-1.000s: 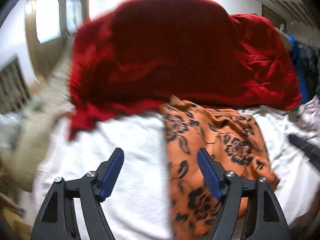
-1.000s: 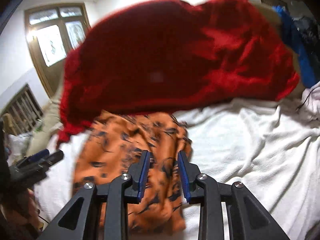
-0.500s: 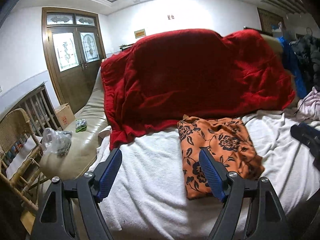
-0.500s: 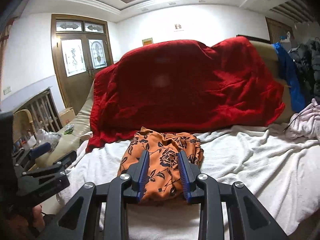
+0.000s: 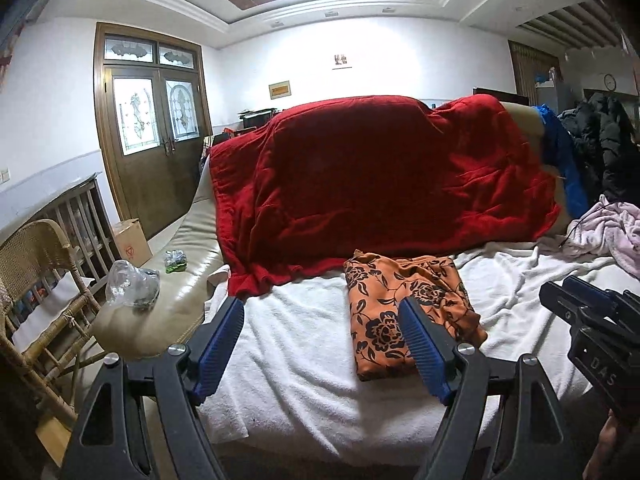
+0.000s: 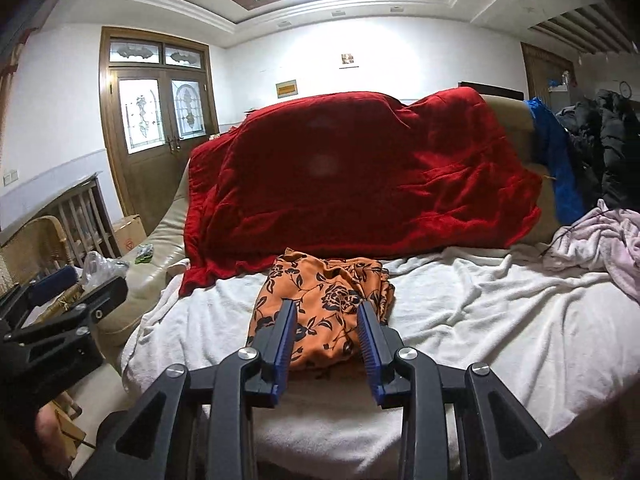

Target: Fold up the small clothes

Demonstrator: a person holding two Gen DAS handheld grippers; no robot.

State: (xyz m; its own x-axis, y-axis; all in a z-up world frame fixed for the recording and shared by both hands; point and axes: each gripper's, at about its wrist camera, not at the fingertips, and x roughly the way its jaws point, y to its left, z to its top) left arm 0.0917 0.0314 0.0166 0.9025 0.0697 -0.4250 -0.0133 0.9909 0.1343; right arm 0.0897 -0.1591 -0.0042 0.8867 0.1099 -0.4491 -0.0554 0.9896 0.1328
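A folded orange garment with black flowers (image 5: 384, 292) (image 6: 324, 284) lies flat on the white towel (image 5: 300, 344) (image 6: 480, 312) that covers the sofa seat, just in front of a red blanket (image 5: 380, 180). My left gripper (image 5: 320, 304) hangs open and wide, well back from the garment and a little to its left, with nothing between its blue pads. My right gripper (image 6: 326, 304) is also drawn back, in line with the garment, its jaws narrowly apart and empty. Each gripper shows at the edge of the other's view.
The red blanket (image 6: 360, 184) drapes the sofa back. A pale pink cloth (image 5: 612, 228), a blue cloth (image 5: 564, 168) and dark jackets (image 5: 600, 140) pile at the right. At the left are a plastic bag (image 5: 128, 288), a wicker chair (image 5: 36, 280) and a cardboard box (image 5: 130, 236).
Both grippers have pulled back and risen away from the orange garment, so more of the room shows. The garment stays folded on the towel.
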